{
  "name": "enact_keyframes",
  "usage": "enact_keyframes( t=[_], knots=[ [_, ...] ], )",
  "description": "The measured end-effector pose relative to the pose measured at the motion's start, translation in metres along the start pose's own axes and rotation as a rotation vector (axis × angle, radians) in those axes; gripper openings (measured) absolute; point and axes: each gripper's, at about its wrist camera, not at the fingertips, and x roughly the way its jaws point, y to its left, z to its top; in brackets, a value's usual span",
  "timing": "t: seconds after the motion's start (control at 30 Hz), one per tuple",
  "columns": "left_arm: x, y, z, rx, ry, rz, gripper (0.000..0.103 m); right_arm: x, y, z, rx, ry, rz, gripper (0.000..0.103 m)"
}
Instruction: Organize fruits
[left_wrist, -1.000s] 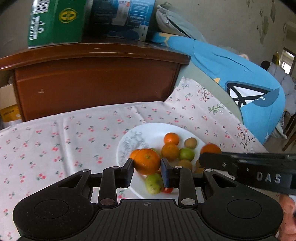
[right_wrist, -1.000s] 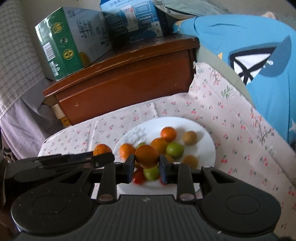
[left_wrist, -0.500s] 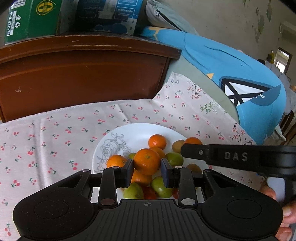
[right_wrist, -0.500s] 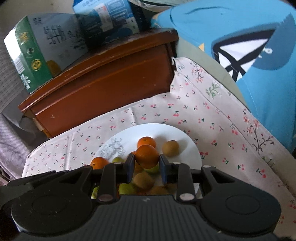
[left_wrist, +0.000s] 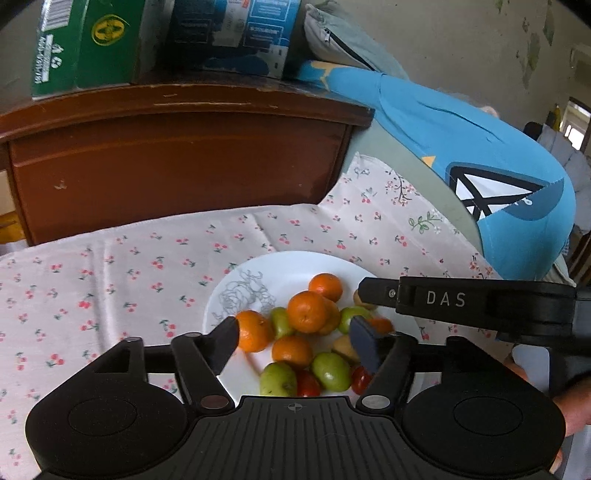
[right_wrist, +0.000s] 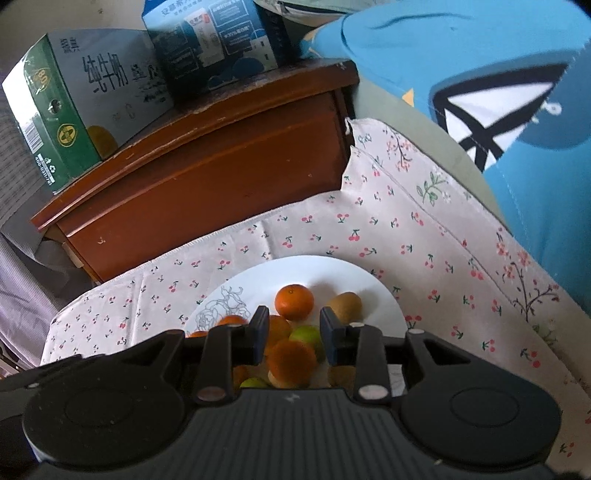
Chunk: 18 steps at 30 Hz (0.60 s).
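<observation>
Over the near rim of the white round ceramic plate (left_wrist: 295, 264), the left gripper (left_wrist: 295, 341), jaws just spread wide, gripped nothing above the round orange tangerines (left_wrist: 308, 311), while the right gripper (right_wrist: 291, 334), slightly parted, straddled a blurred, seemingly released orange fruit (right_wrist: 291, 363).

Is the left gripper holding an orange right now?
No. The left gripper stands wide open, its jaws having just been opening, and the orange sits free on the pile on the white plate.
</observation>
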Motion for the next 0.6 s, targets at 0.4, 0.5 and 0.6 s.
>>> enact_keyframes(
  t=[0.4,0.5,0.6],
  knots=[
    [-0.038,0.003,-0.006,0.004,0.056,0.075,0.089,-0.022,0.024,-0.003,-0.043,-0.002,-0.017,0.049],
    [-0.047,0.007,-0.010,-0.019,0.066,0.089,0.089,-0.030,0.031,-0.003,-0.048,-0.005,-0.015,0.055],
    [-0.054,0.009,-0.012,-0.036,0.086,0.103,0.089,-0.037,0.036,-0.006,-0.066,-0.008,-0.017,0.056]
  ],
)
